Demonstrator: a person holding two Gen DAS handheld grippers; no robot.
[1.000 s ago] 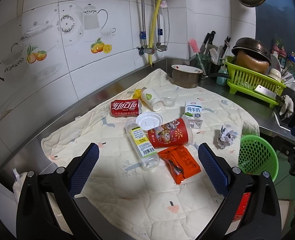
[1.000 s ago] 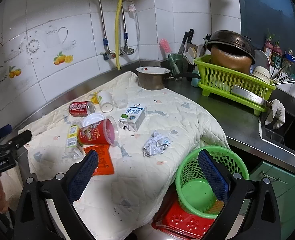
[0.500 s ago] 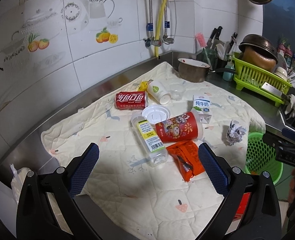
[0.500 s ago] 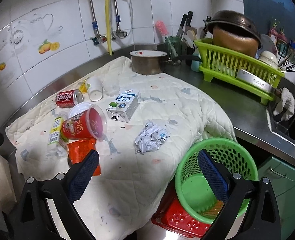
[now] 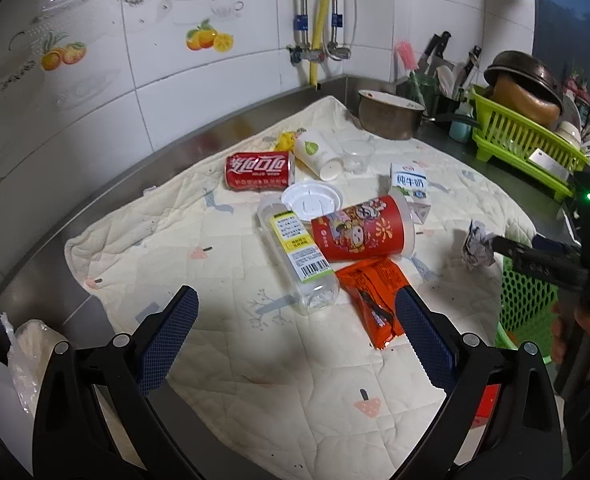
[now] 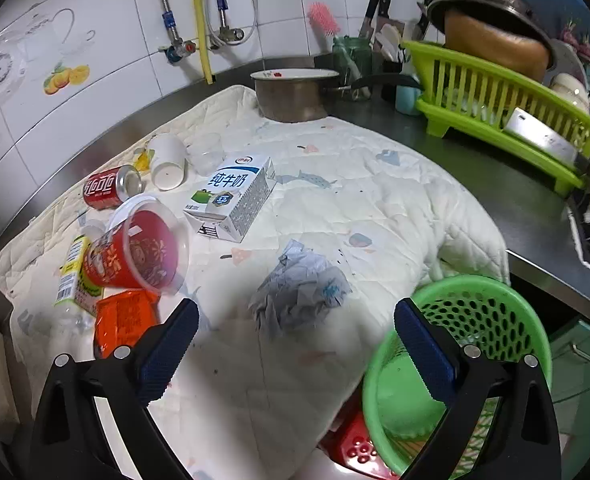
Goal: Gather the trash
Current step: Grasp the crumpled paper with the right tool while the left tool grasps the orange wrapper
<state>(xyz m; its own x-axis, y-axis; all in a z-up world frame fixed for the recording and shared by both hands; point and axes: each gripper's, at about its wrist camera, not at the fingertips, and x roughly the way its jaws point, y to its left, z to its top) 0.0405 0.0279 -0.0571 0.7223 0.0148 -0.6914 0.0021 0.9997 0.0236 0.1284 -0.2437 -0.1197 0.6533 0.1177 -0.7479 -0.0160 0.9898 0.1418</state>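
You're holding both tongs apart, nothing clamped in either. Right tongs [image 6: 295, 344] are hanging just above the crumpled paper wad [image 6: 301, 290], which is lying on the quilted mat [image 6: 375, 216] between the pads and near the mat's front edge. Green basket [image 6: 483, 308] is sitting just beside it, below the tabletop [image 6: 475, 168] edge, looking empty of trash as far as the right view shows.

Left tongs [image 5: 295, 336] are hovering over the near part of the mat, with the orange wrapper [image 5: 375, 292] and clear plastic bottle [image 5: 299, 252] lying just ahead. Behind those: red paper cup [image 5: 363, 232] on its side, white lid [image 5: 311, 200], red soda can [image 5: 259, 170], white cup [image 5: 319, 154], small clear cup [image 5: 357, 156], milk carton [image 5: 409, 184]. All loose on the mat, well apart from the pot [image 5: 389, 114] and dish rack [image 5: 523, 140] at the back.

Step in hand, my read: first pickup, approaching the paper wad with the right tongs. Nothing collected yet.

Next move is calling for lowering the right tongs so the pads straddle the wad, closing gently since it's light and will crush, then swinging right and down over the basket and releasing. Watch for pinching the mat fabric along with the wad. Left tongs are well placed for the wrapper after that.
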